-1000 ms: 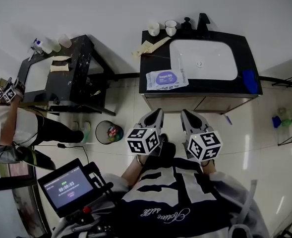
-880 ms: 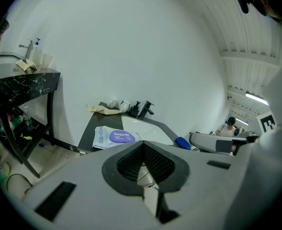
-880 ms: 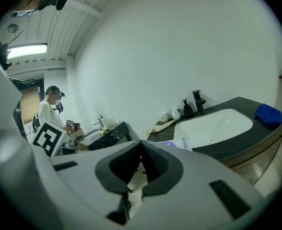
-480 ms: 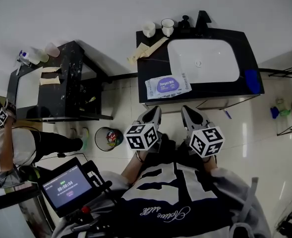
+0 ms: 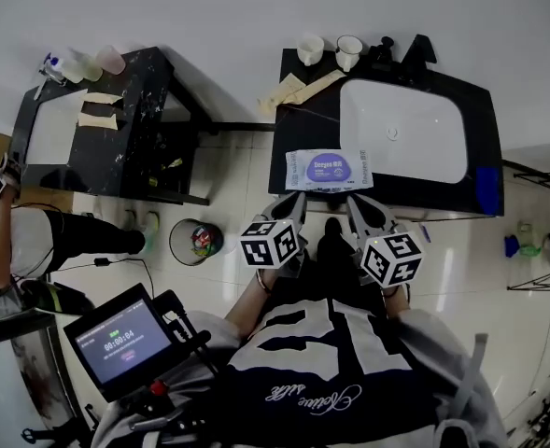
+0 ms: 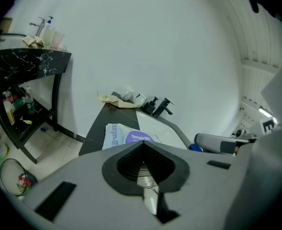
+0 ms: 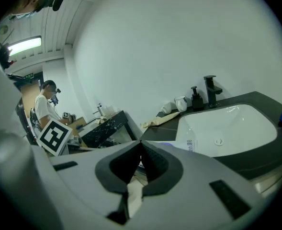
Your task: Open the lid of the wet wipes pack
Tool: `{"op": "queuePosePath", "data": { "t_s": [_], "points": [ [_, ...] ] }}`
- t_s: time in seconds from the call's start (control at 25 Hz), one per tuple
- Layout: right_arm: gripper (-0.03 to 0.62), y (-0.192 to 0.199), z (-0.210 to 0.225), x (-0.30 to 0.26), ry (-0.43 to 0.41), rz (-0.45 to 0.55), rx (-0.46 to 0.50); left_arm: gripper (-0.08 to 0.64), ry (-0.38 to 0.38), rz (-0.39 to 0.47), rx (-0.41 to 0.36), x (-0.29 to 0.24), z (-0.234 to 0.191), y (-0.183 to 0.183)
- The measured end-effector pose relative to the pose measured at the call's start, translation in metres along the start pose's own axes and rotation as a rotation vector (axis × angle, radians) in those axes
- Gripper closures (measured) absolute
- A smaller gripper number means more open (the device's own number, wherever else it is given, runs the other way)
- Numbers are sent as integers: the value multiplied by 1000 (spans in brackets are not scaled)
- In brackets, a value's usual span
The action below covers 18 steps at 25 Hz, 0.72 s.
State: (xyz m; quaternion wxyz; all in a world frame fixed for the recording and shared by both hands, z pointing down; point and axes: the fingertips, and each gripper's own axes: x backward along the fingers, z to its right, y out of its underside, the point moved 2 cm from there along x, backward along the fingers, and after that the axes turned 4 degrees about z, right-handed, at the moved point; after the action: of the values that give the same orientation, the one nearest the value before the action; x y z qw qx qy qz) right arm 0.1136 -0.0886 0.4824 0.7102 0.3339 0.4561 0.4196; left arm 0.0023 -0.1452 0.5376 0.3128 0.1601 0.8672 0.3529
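Observation:
The wet wipes pack (image 5: 329, 170), white with a purple label, lies flat with its lid down on the black counter (image 5: 298, 129), at the front edge left of the sink. My left gripper (image 5: 296, 197) is shut and empty, its tips just short of the pack's near left edge. My right gripper (image 5: 354, 200) is also shut and empty, near the pack's right end. In the left gripper view the pack (image 6: 126, 138) shows just beyond the closed jaws of the left gripper (image 6: 141, 143). In the right gripper view the right gripper (image 7: 141, 143) hides most of the pack (image 7: 191, 145).
A white sink basin (image 5: 405, 129) with a black faucet (image 5: 419, 49), two cups (image 5: 311, 48) and a beige cloth (image 5: 298, 90) share the counter. A second black table (image 5: 153, 110) stands left, a waste bin (image 5: 193, 242) on the floor, and another person (image 5: 13, 241) at far left.
Both grippers have come closer to the counter; the wipes pack now lies just ahead of their tips. The jaws stayed shut.

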Motion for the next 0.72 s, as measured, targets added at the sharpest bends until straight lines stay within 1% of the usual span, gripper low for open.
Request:
{"op": "queuePosePath", "data": {
  "t_s": [0.12, 0.24, 0.4, 0.48, 0.6, 0.72],
  "points": [
    [594, 5, 15, -21, -46, -69, 69, 561, -31, -12, 7, -16, -9, 4],
    [594, 14, 27, -42, -112, -158, 149, 561, -59, -39, 11, -32, -16, 12],
    [594, 23, 38, -63, -199, -253, 252, 561, -77, -69, 38, -50, -18, 23],
    [594, 26, 39, -72, -243, -288, 325, 561, -87, -80, 55, -56, -20, 27],
    [594, 34, 36, -83, -320, -340, 461, 561, -102, -88, 78, -62, -23, 32],
    [594, 44, 33, -94, -371, -382, 595, 561, -117, -92, 97, -68, -28, 37]
  ]
}}
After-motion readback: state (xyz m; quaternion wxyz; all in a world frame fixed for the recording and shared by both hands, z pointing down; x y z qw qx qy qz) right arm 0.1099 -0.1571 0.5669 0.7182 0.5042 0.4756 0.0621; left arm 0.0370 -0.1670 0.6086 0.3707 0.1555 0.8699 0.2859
